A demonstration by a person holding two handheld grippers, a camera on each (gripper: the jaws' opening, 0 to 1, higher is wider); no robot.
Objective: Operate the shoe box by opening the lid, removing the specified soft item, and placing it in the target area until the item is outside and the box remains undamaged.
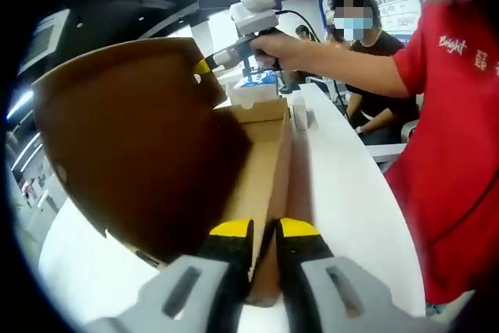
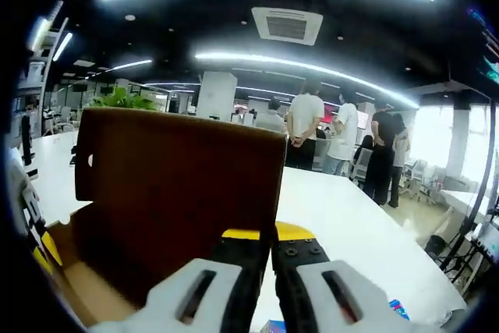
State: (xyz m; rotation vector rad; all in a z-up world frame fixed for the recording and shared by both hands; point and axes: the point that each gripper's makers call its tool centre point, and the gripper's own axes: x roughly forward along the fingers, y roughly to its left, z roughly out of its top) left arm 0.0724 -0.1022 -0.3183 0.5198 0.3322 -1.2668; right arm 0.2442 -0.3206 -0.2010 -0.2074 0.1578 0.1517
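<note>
A brown cardboard shoe box (image 1: 261, 161) lies on a white table (image 1: 351, 193), its lid (image 1: 132, 138) swung up to the left. My left gripper (image 1: 265, 230) is shut on the box's near side wall, one yellow tip on each side of it. The right gripper (image 1: 204, 65) reaches in from the upper right and pinches the lid's top corner. In the right gripper view the lid (image 2: 179, 193) stands upright, and my right gripper (image 2: 269, 233) is shut on its edge. The part of the box floor I can see is bare cardboard.
A person in a red shirt (image 1: 452, 130) stands close on the right, arm stretched over the box. A small white object (image 1: 300, 115) and a white box (image 1: 253, 93) sit beyond the shoe box. Several people (image 2: 312, 130) stand past the table (image 2: 351, 224).
</note>
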